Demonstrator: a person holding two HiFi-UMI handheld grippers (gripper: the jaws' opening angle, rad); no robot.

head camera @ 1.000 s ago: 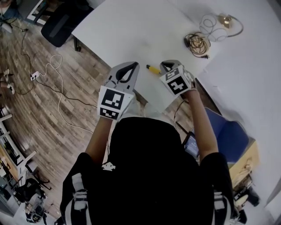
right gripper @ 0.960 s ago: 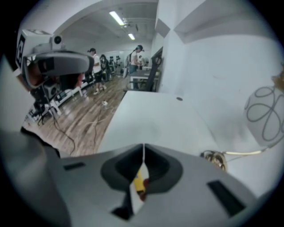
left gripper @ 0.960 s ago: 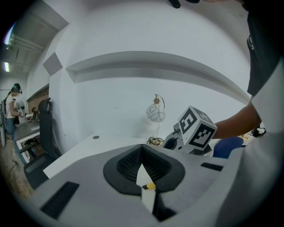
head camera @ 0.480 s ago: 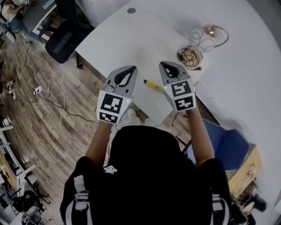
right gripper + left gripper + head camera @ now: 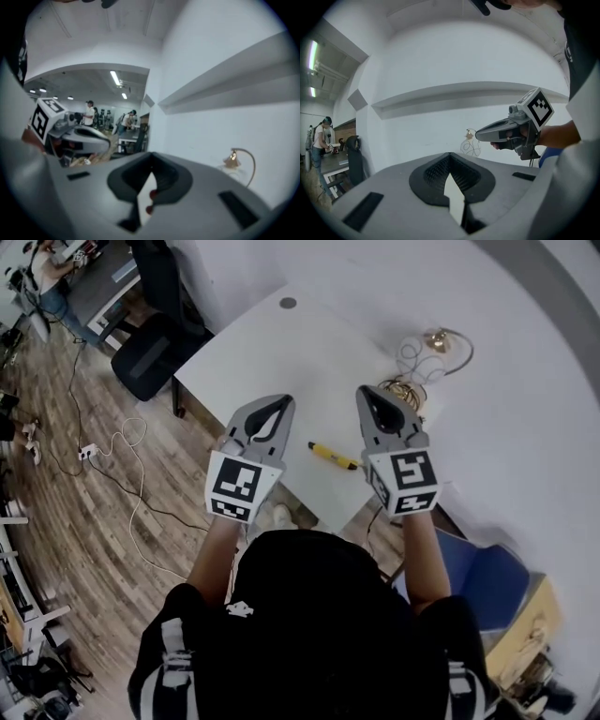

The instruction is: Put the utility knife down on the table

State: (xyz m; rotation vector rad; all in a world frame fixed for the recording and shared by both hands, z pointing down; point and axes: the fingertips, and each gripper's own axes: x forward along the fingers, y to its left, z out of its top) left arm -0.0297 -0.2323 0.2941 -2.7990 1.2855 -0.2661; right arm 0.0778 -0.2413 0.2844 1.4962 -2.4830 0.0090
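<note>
The yellow utility knife [image 5: 334,457] lies flat on the white table [image 5: 272,343] near its front edge, touched by neither gripper. My left gripper [image 5: 280,403] and right gripper [image 5: 367,394] are held up side by side above the table, one on each side of the knife. Both point roughly level, and both have their jaws shut with nothing between them. In the left gripper view my left gripper [image 5: 450,157] faces a white wall, with the right gripper [image 5: 481,136] beside it. In the right gripper view my right gripper [image 5: 151,157] has the left gripper [image 5: 106,138] at its left.
A coil of cables [image 5: 405,390] and a small brass lamp [image 5: 434,338] sit at the table's far right. A black chair [image 5: 155,357] stands left of the table, a blue chair [image 5: 487,559] at my right. A white cord [image 5: 122,446] trails over the wood floor.
Both grippers have risen from the table, the right one more, tipping from pointing down to nearly level. The knife stays on the table, apart from the right gripper.
</note>
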